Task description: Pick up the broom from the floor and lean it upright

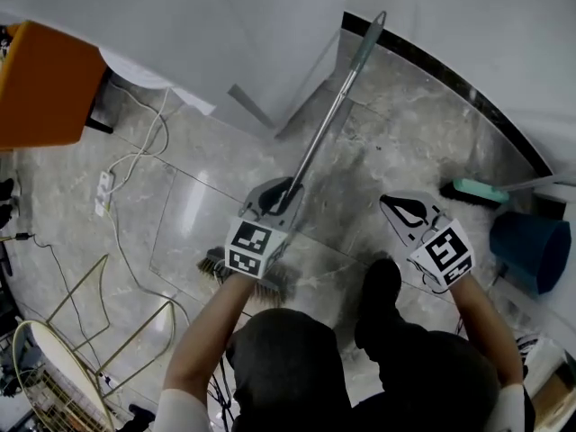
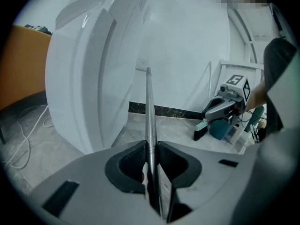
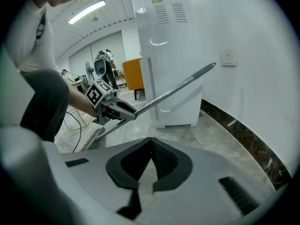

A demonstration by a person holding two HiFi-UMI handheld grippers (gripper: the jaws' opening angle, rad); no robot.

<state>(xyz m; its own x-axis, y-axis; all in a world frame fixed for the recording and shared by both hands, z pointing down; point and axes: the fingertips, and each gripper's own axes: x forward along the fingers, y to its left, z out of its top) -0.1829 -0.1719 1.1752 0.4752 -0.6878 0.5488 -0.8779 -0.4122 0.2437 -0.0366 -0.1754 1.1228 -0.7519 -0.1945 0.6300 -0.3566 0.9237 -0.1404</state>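
**Step in hand: lift.** The left gripper (image 1: 286, 196) is pinching the broom handle (image 1: 333, 106) low on the shaft, just above the bristle head (image 1: 216, 266). The broom slants. Its handle tip points toward the corner of the white appliance (image 1: 225, 34), and the bristle head is at the end away from the appliance, low by the floor. Floor contact cannot be determined. The right gripper (image 1: 400, 210) is pressed together on nothing and is held apart from the shaft, farther from the appliance than the handle.

**Next move (judgement).** Swing the handle toward vertical and rest its tip against the appliance or the wall beside it. The grip is low, so the long shaft may pivot between the pads.

**View differences.**
- Left gripper view: both pads bear on the shaft.
- Right gripper view: shows the slant side-on, in front of the appliance.
- Head view: shows both grippers at once.
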